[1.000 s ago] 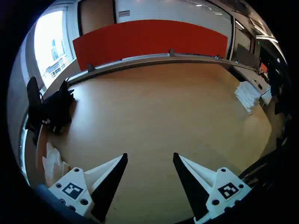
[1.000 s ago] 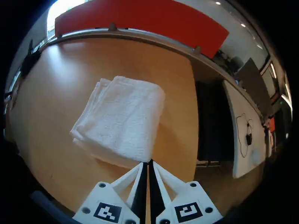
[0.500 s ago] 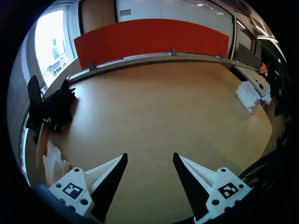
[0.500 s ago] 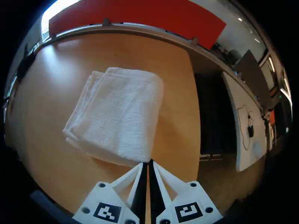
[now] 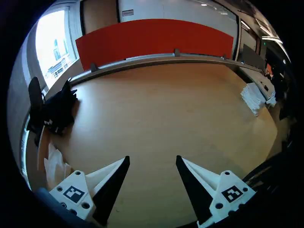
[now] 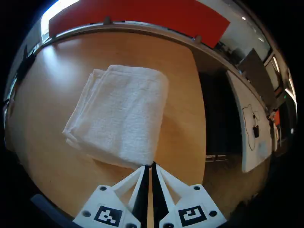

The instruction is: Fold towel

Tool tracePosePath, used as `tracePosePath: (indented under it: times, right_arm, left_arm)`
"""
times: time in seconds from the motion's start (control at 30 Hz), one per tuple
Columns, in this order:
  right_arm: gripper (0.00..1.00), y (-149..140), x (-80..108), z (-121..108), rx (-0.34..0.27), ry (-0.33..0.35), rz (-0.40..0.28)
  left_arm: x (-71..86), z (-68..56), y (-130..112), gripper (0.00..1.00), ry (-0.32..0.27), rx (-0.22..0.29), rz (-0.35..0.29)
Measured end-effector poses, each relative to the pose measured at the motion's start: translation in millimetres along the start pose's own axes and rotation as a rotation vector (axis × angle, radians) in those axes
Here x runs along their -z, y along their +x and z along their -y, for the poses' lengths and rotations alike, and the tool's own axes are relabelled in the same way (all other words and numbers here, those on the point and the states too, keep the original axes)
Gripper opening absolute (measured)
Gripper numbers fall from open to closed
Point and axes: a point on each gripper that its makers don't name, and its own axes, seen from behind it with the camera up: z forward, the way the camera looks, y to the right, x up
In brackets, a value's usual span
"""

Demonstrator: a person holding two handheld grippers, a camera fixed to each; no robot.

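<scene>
A white towel (image 6: 119,116), folded into a thick rectangle, lies flat on the wooden table (image 6: 49,87) in the right gripper view. My right gripper (image 6: 150,166) is shut, its tips touching the towel's near corner; no cloth shows between the fingers. In the left gripper view my left gripper (image 5: 152,159) stands open above bare wood (image 5: 159,114), nothing between its fingers. The white towel (image 5: 254,98) sits far off at the table's right edge there.
A red partition (image 5: 155,38) runs along the table's far edge. A black bag (image 5: 57,108) and a dark chair (image 5: 34,95) are at the left edge, with pale cloth (image 5: 53,167) nearer. Right of the table is a drop, then a white desk (image 6: 250,133) with cables.
The right gripper view has shifted slightly, so the towel looks a bit larger and further left. The left gripper has barely moved and stays open.
</scene>
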Motion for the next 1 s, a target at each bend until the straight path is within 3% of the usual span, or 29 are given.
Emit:
tracePosePath:
  times: [0.1,0.23,0.37,0.43,0.5,0.57,1.0]
  right_arm:
    - [0.06,0.4,2.2,0.8,0.005,-0.001,-0.008]
    - [0.23,1.5,5.5,1.3,0.013,-0.004,-0.021]
    - [0.68,4.2,9.2,-1.5,0.027,-0.024,-0.039]
    - [0.71,4.7,10.6,-1.1,0.035,-0.026,-0.044]
    - [0.88,5.0,11.8,0.4,0.041,-0.024,-0.048]
    - [0.99,5.8,12.8,2.9,0.042,-0.018,-0.05]
    - [0.99,13.8,16.6,10.9,-0.001,-0.009,-0.073]
  left_arm:
    - [-1.0,-0.5,0.5,0.9,0.0,0.001,-0.001]
    - [-2.2,-1.6,1.3,0.9,-0.002,0.003,-0.003]
    - [-3.0,-3.4,1.2,0.9,-0.005,0.007,-0.004]
    - [-3.5,-4.5,1.4,0.9,-0.008,0.009,-0.006]
    - [-3.9,-5.5,1.7,0.9,-0.01,0.01,-0.007]
    - [-4.3,-6.0,2.4,0.9,-0.011,0.011,-0.01]
    - [-3.2,-2.7,6.4,0.9,-0.011,0.019,-0.023]
